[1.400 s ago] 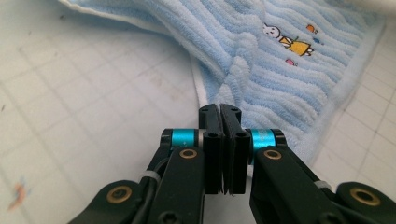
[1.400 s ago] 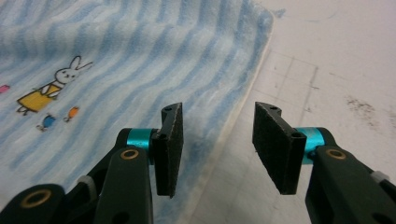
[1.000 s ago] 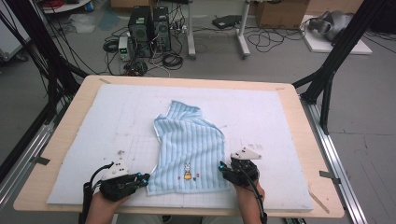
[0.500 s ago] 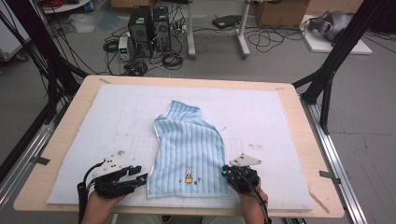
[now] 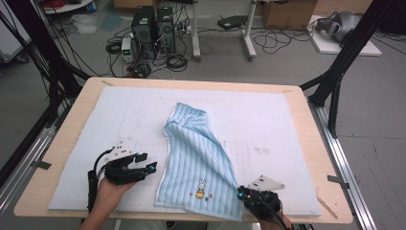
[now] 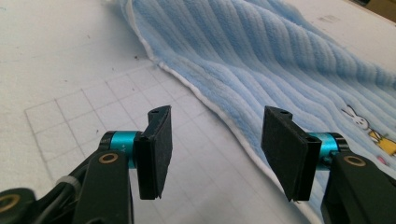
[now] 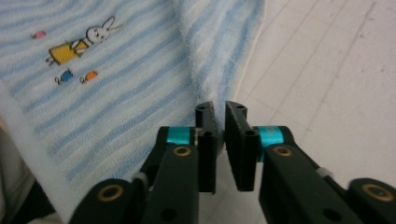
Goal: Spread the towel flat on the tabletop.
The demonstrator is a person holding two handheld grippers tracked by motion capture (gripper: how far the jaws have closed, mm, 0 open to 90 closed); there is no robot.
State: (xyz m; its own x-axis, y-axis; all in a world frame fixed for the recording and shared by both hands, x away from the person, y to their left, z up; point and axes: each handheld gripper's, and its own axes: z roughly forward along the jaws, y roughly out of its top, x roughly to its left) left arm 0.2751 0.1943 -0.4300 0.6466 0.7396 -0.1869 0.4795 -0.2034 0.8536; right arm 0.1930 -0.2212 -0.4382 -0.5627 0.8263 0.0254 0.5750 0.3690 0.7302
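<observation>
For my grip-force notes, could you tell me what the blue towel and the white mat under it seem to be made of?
The blue towel looks like soft terry or plush cloth: fuzzy ribbed stripes, a white sewn hem and an embroidered rabbit. The white mat looks like matte felt or foam sheet with faint grid lines; which one is unclear.

- Towel (image 5: 198, 160): light blue with paler ribbed stripes and a white bound edge.
- Small embroidered rabbit (image 5: 201, 184) in a yellow dress near its near edge, with tiny coloured motifs (image 7: 74, 75) beside it.
- Lies stretched out on the white mat (image 5: 287, 129) of the table, running from the middle toward the near edge, slightly right of centre.
- Far end bunched and folded over; right side doubled into a long diagonal fold.
- Near right corner pinched between the jaws of the right gripper (image 7: 219, 114).
- Near edge overhangs the mat.
</observation>
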